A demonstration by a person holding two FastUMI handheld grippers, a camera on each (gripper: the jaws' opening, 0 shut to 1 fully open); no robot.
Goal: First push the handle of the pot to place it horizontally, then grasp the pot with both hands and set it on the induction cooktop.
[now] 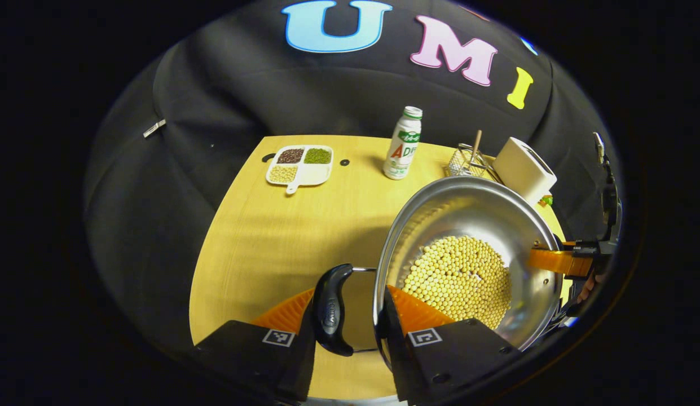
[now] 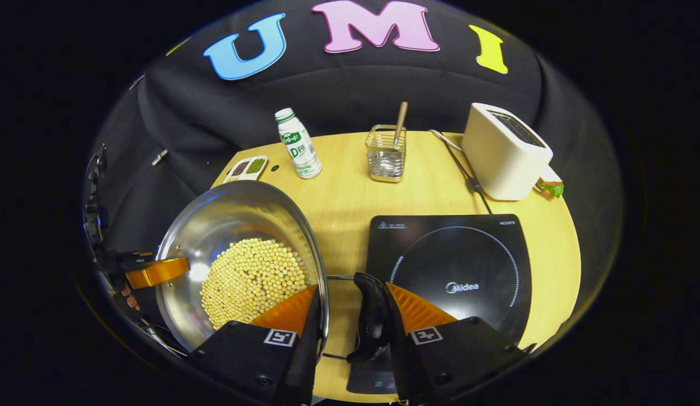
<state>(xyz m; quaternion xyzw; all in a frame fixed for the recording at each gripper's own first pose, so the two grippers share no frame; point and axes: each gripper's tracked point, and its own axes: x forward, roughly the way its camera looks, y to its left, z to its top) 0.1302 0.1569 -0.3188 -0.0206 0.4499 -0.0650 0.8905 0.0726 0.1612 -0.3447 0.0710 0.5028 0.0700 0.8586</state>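
Wooden table point(image 2: 350, 186) is carrying the black induction cooktop point(image 2: 451, 270), with the steel pot point(image 2: 231, 225) of soybeans point(image 2: 251, 276) just left of it. Left gripper point(image 1: 350, 321) is clamping the pot's rim and handle point(image 1: 331, 307); right gripper point(image 2: 350, 316) is doing likewise opposite.

One steel pot point(image 2: 237, 225), one induction cooktop point(image 2: 457, 265), one drink bottle point(image 2: 298, 144), one toaster point(image 2: 505, 152), one wire utensil holder point(image 2: 386, 155), one four-compartment bean dish point(image 1: 300, 164).
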